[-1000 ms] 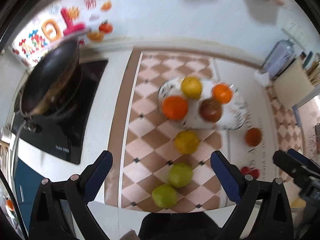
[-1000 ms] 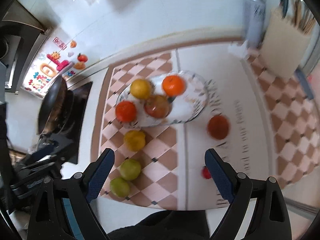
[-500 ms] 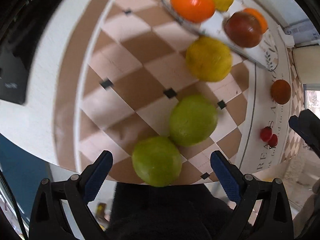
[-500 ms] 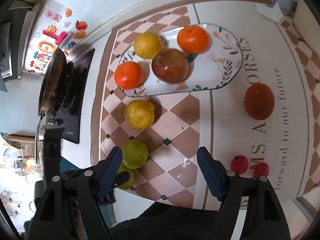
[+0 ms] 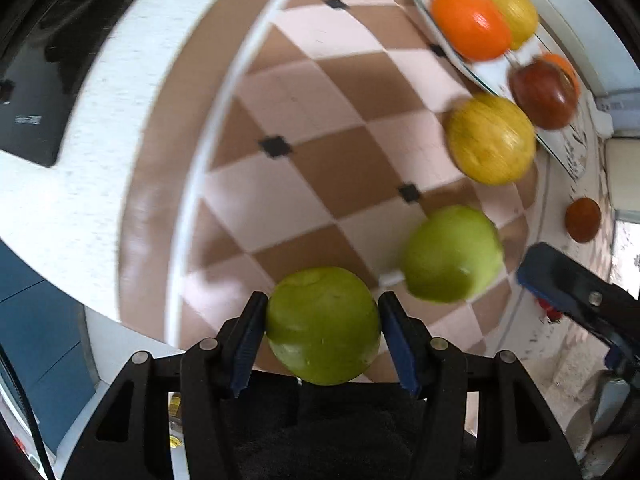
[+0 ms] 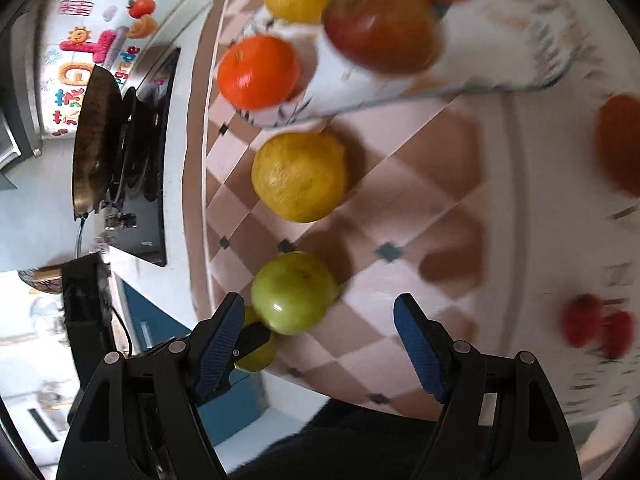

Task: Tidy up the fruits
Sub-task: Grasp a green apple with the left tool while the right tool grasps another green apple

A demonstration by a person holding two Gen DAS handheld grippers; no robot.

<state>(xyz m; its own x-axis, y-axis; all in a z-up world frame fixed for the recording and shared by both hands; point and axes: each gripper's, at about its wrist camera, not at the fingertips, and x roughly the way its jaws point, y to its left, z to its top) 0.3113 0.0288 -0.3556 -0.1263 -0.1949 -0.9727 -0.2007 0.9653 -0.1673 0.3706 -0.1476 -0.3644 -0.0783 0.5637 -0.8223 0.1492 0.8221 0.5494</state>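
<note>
Two green fruits lie at the near end of a checked mat (image 5: 328,168). My left gripper (image 5: 322,340) points steeply down with its jaws closing on the nearer green fruit (image 5: 322,326); both pads touch its sides. The second green fruit (image 5: 452,254) lies just beyond it. My right gripper (image 6: 320,320) is open, and that second green fruit (image 6: 294,292) sits just ahead, close to its left finger. A yellow fruit (image 6: 298,176) lies farther up the mat. The white plate (image 6: 400,76) holds two orange fruits, a yellow one and a red-brown apple (image 6: 378,26).
A dark orange fruit (image 6: 618,144) and small red fruits (image 6: 596,324) lie on the mat's right side. A black wok (image 6: 96,140) sits on a cooktop (image 5: 32,100) to the left. The counter's front edge and a blue cabinet front (image 5: 36,328) are right below the green fruits.
Both grippers came down close over the mat. The left one's jaws narrowed from wide open onto the nearer green fruit. The right one's jaws narrowed slightly and it neared the second green fruit.
</note>
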